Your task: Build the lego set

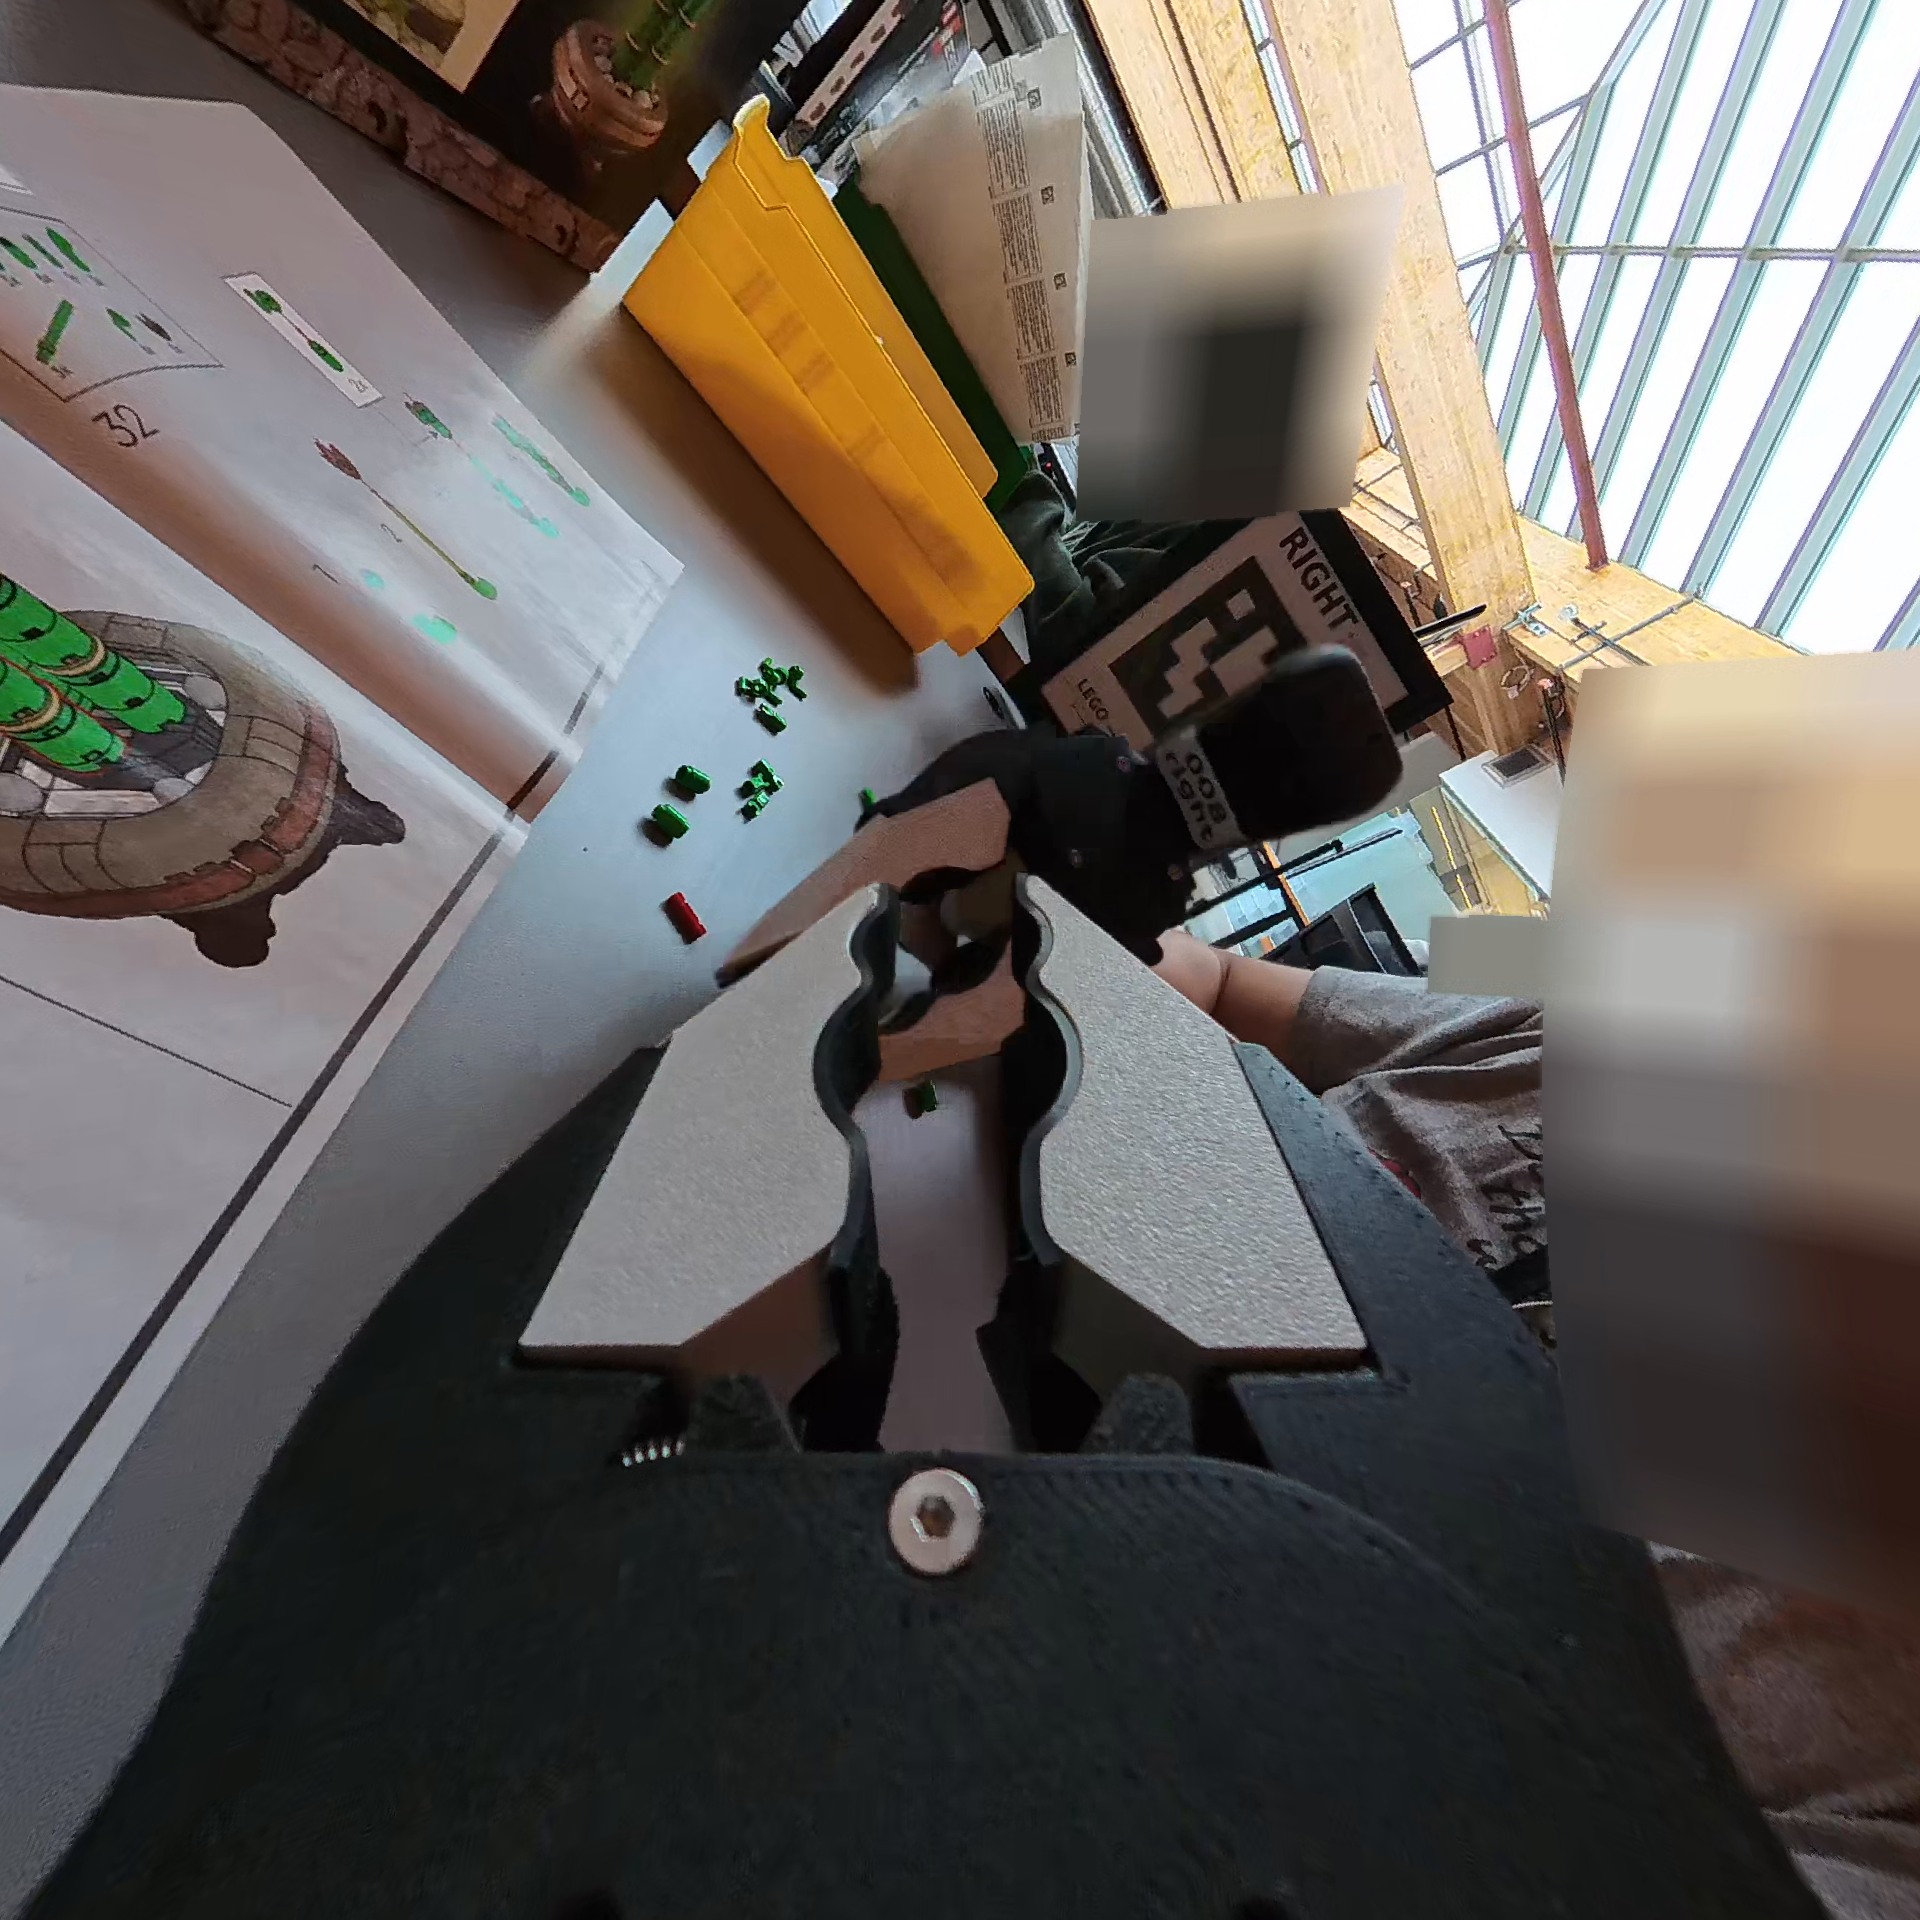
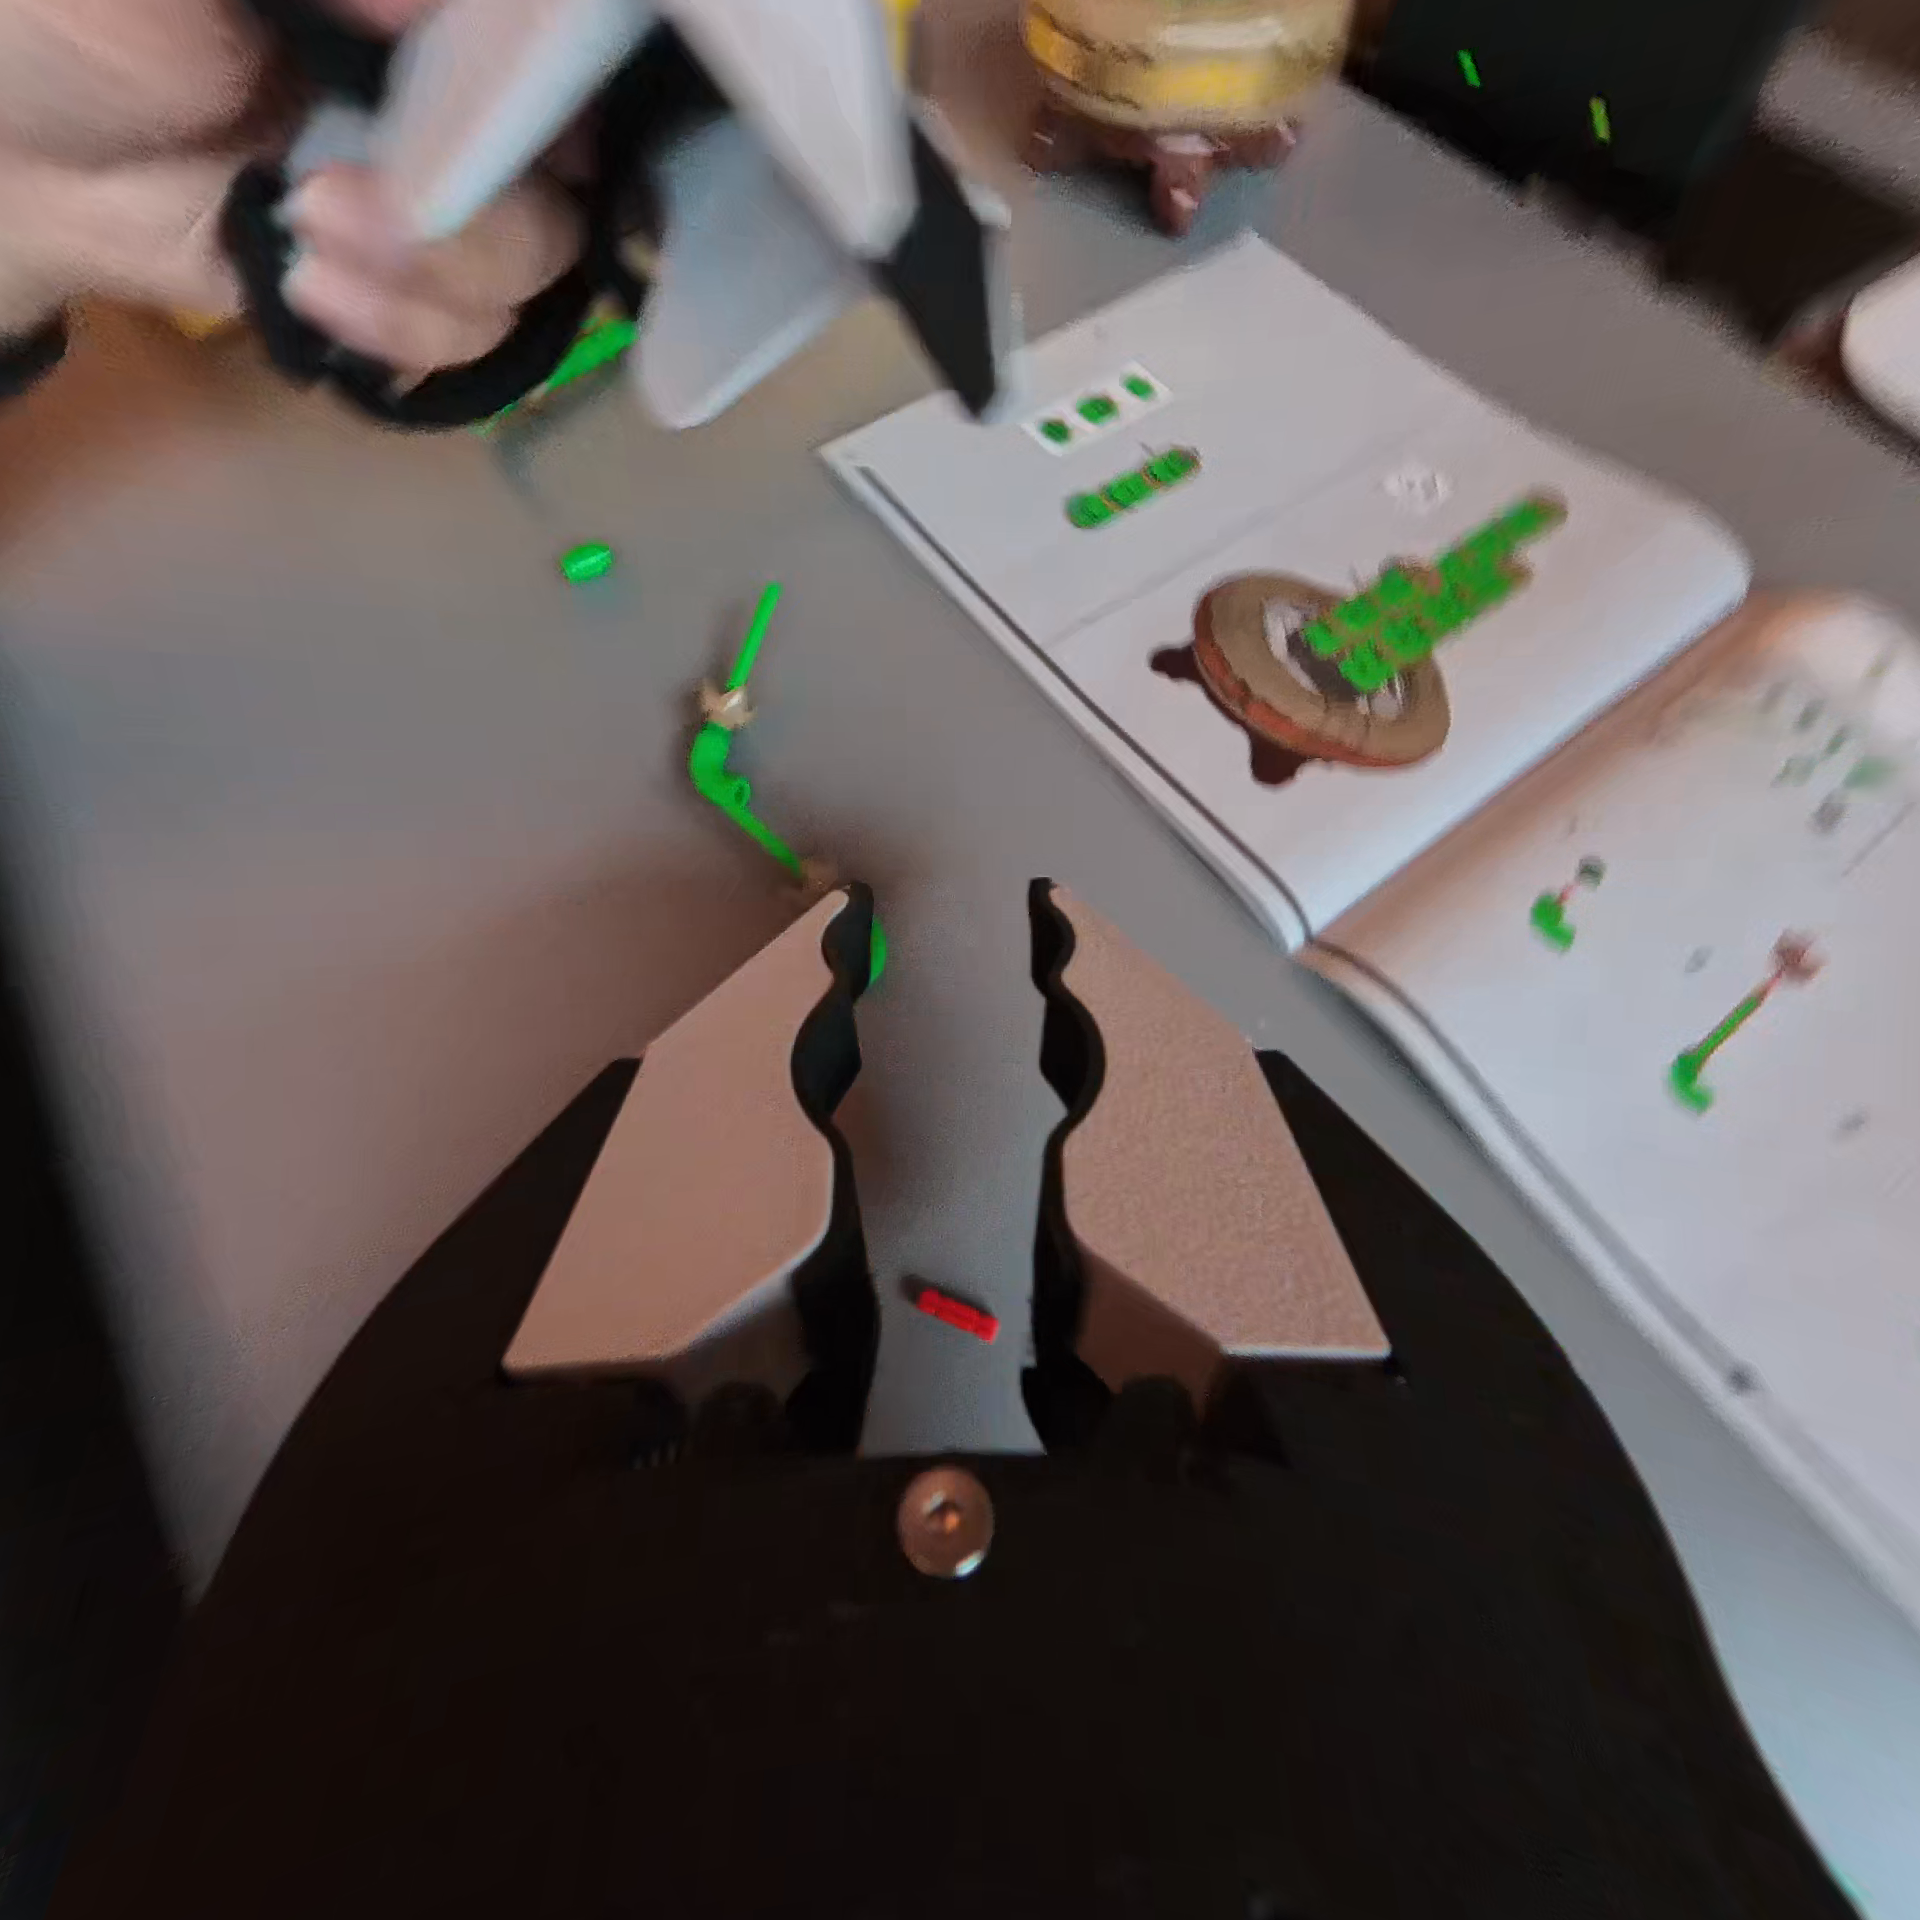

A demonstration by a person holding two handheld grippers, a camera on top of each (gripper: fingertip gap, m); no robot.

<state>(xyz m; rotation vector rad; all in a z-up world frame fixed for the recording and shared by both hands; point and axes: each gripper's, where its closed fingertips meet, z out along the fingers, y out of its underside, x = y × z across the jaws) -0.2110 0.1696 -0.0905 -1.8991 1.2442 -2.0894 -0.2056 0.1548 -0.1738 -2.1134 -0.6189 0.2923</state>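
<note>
Grey counter (image 2: pixel 312 810) carries an open instruction booklet (image 2: pixel 1351 727) at right of the right wrist view. Left hand-held gripper (image 1: pixel 951 914): jaws spread, nothing pinched; the right unit's tan fingers cross just beyond its tips, blocking the forward view. Right hand-held gripper (image 2: pixel 945 904): jaws spread, empty. Red piece (image 2: pixel 956 1314) lies on the counter between its fingers, low in frame. Green stem assembly (image 2: pixel 738 748) lies just beyond its left fingertip. Loose green pieces (image 1: pixel 764 748) scattered mid-frame in the left wrist view; yellow bin (image 1: pixel 831 395) stands beyond them, upper centre. Right wrist view is blurred.
</note>
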